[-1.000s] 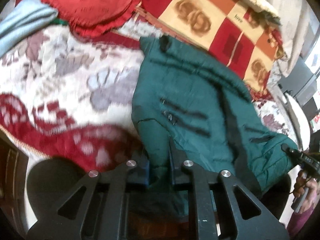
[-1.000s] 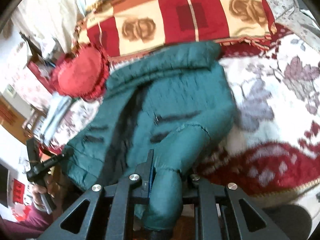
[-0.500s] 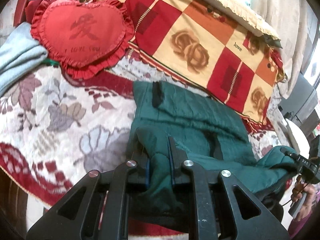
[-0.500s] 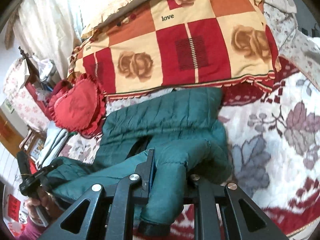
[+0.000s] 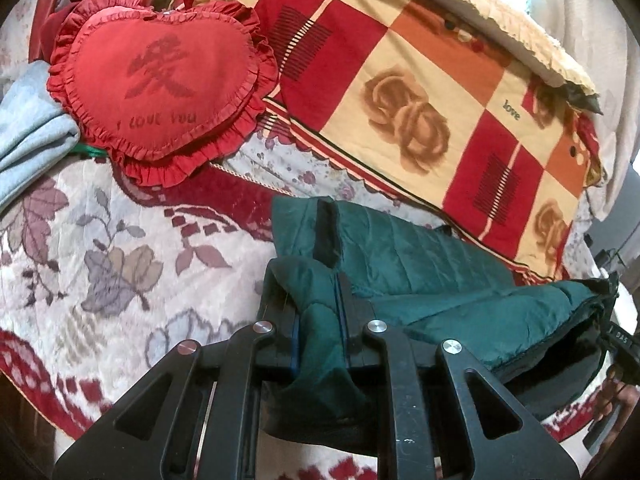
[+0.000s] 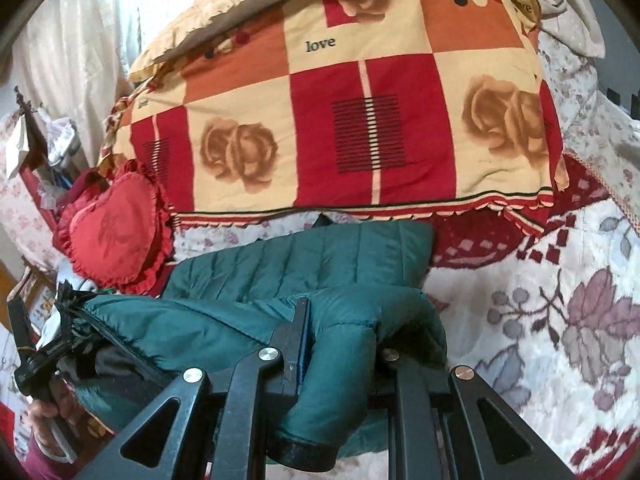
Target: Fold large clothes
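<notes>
A dark green quilted jacket (image 5: 420, 248) lies on the floral bedspread (image 5: 100, 260), its near half lifted and doubled over toward the pillows. My left gripper (image 5: 320, 304) is shut on a bunched corner of the jacket's near edge. In the right wrist view the jacket (image 6: 320, 252) fills the middle. There my right gripper (image 6: 340, 320) is shut on a green sleeve whose dark cuff hangs below the fingers. A taut fold of jacket spans between the two grippers. Part of the lining shows dark underneath.
A red heart-shaped cushion (image 5: 160, 92) and a red-and-cream checked rose quilt (image 5: 400, 80) lie just beyond the jacket. A light blue cloth (image 5: 28, 132) sits at the far left. A person's hand (image 6: 48, 400) holds the other gripper at the bed's edge. A white curtain (image 6: 80, 60) hangs behind.
Both grippers have carried the jacket's near edge up and toward the pillows. The jacket, spread long before, now lies doubled over itself and looks much shorter.
</notes>
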The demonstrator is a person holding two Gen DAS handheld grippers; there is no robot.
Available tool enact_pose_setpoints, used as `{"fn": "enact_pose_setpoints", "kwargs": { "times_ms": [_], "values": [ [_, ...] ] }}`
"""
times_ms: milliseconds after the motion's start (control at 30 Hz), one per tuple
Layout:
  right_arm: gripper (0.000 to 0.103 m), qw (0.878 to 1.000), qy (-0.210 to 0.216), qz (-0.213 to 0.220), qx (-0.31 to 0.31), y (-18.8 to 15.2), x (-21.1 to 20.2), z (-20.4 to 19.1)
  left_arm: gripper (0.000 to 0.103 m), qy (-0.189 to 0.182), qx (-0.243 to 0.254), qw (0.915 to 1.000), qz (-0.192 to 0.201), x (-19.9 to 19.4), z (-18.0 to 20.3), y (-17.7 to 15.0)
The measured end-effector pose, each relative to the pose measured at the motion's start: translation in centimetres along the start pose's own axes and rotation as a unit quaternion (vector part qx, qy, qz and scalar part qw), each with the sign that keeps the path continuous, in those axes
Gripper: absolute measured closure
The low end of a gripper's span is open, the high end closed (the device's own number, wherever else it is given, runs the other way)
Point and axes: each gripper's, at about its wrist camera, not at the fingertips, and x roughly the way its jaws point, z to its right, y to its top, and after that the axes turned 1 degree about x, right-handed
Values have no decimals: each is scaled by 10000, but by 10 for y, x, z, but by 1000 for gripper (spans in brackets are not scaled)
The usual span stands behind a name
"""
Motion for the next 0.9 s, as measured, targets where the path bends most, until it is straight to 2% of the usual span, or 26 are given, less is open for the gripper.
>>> {"fn": "enact_pose_setpoints", "kwargs": {
  "times_ms": [900],
  "values": [
    [88,9983,-511,-243,144,49,84,17,89,479,15,9983,-322,89,9,48]
  ]
}}
